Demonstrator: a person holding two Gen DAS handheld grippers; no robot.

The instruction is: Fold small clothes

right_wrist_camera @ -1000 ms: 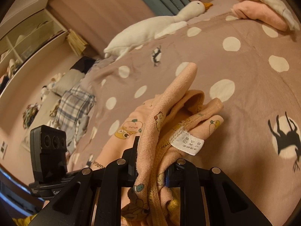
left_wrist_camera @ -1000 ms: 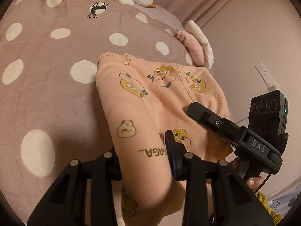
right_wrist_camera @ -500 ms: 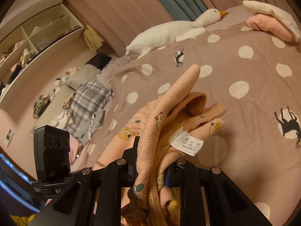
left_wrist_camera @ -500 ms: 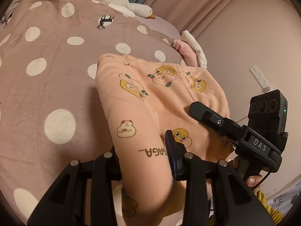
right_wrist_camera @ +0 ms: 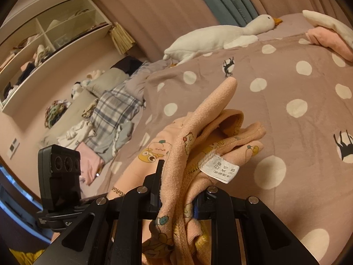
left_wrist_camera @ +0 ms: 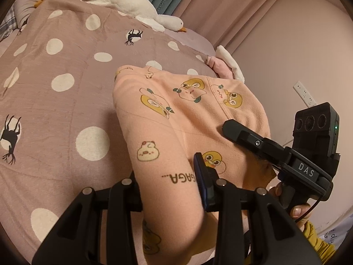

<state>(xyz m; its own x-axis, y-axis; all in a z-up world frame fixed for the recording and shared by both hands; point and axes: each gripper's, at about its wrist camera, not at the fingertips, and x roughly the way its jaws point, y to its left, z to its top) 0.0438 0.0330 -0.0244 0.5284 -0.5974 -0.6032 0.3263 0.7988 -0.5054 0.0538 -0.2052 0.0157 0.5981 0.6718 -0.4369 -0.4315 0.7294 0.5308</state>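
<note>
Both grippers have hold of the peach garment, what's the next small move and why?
Probably carry the held edge forward and lower it onto the bedspread. The left gripper and right gripper are both shut on the garment, which hangs lifted with its far end on the bed, while the right one's grip is bunched, care label showing.

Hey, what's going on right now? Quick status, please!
Both claws, left and right, shut on the peach garment. Garment lifted, far end draped on the polka-dot bedspread. Nothing in the way.
</note>
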